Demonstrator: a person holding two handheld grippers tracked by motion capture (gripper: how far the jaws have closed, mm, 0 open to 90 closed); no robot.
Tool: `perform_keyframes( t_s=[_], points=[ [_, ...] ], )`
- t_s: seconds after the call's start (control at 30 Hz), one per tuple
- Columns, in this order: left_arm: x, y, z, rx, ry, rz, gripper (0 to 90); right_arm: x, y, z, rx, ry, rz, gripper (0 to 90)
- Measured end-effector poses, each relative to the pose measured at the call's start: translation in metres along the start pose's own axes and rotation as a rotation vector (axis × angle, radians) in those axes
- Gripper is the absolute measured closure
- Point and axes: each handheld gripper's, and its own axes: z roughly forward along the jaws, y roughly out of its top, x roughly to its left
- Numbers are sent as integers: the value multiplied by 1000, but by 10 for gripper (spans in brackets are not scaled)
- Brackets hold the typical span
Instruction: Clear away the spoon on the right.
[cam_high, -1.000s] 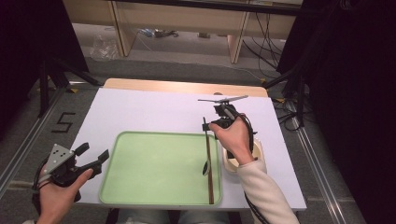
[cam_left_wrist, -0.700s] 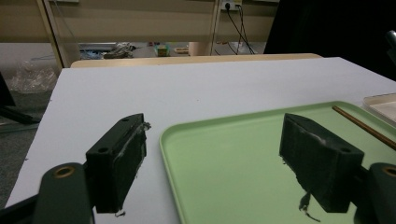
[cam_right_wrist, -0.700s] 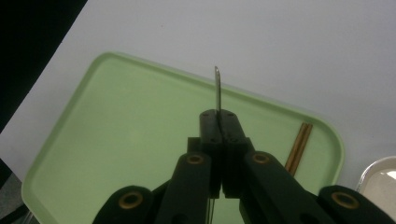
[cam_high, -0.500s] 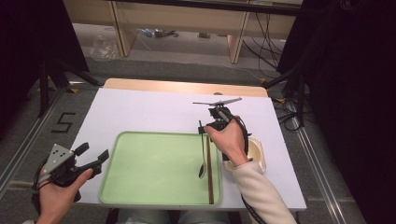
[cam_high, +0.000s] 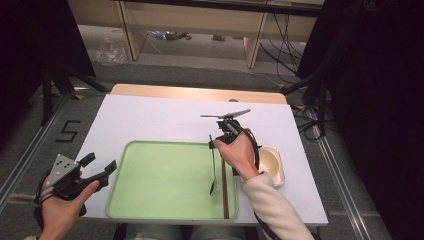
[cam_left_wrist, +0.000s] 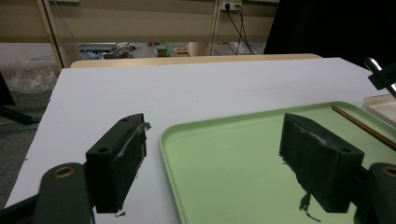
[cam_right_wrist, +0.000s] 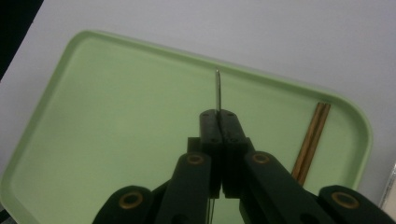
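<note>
High view puts the right claw (cam_high: 216, 145) over the right part of the green tray (cam_high: 150, 200), clenched on the handle of a metal spoon (cam_high: 214, 170) that hangs down from it, bowl lowest and close to the tray floor; whether the bowl touches the tray cannot be told. Just right of the spoon, a pair of brown chopsticks (cam_high: 224, 192) lies along the tray's right edge. A small white bowl (cam_high: 272, 165) sits on the white table (cam_high: 160, 120) just beside the tray's right rim, next to the person's right wrist. Right gripper view looks down the closed jaws, where the thin spoon handle (cam_right_wrist: 217, 91) sticks out between the pads above the tray (cam_right_wrist: 93, 116), the chopsticks (cam_right_wrist: 310, 137) off to the right. At the tray's left edge, the left claw (cam_high: 99, 167) is released, jaws wide apart and holding nothing; left gripper view shows one jaw over the table (cam_left_wrist: 187, 84) and the other over the tray (cam_left_wrist: 224, 154).
</note>
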Motion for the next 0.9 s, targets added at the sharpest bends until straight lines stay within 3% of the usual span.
perform_keyframes(
  t_s=[0.03, 0.07, 0.13, 0.2, 0.33, 0.5, 0.57, 0.67, 0.77, 0.8, 0.83, 0.87, 0.9],
  points=[
    [0, 0, 0, 1, 0, -1, 223, 0, 0, 2, -1, 2, -8, 900],
    [0, 0, 0, 1, 0, -1, 224, 2, 0, 2, 7, -1, 14, 900],
    [0, 0, 0, 1, 0, 0, 224, 0, -1, 6, -4, -3, -16, 900],
    [0, 0, 0, 1, 0, 1, 223, 2, -2, 8, 9, 3, 7, 900],
    [0, 0, 0, 2, 0, 1, 224, 2, -3, 12, 1, -9, -5, 900],
    [0, 0, 0, 1, 0, -1, 224, 3, -4, 15, 1, -9, 19, 900],
    [0, 0, 0, 2, -1, -1, 224, 2, -4, 17, -8, -3, -2, 900],
    [0, 0, 0, 3, 0, 0, 223, 5, -5, 17, 2, 6, 41, 900],
    [0, 0, 0, 5, 0, -2, 223, 3, -5, 20, -3, 0, 5, 900],
    [0, 0, 0, 6, 0, -3, 224, 3, -6, 21, 7, -2, 27, 900],
    [0, 0, 0, 5, 0, -3, 224, 2, -6, 21, 4, -6, 10, 900],
    [0, 0, 0, 5, -1, -2, 223, 3, -6, 22, 6, -3, 33, 900],
    [0, 0, 0, 5, -1, -1, 224, 2, -7, 23, -2, -3, 24, 900]
  ],
)
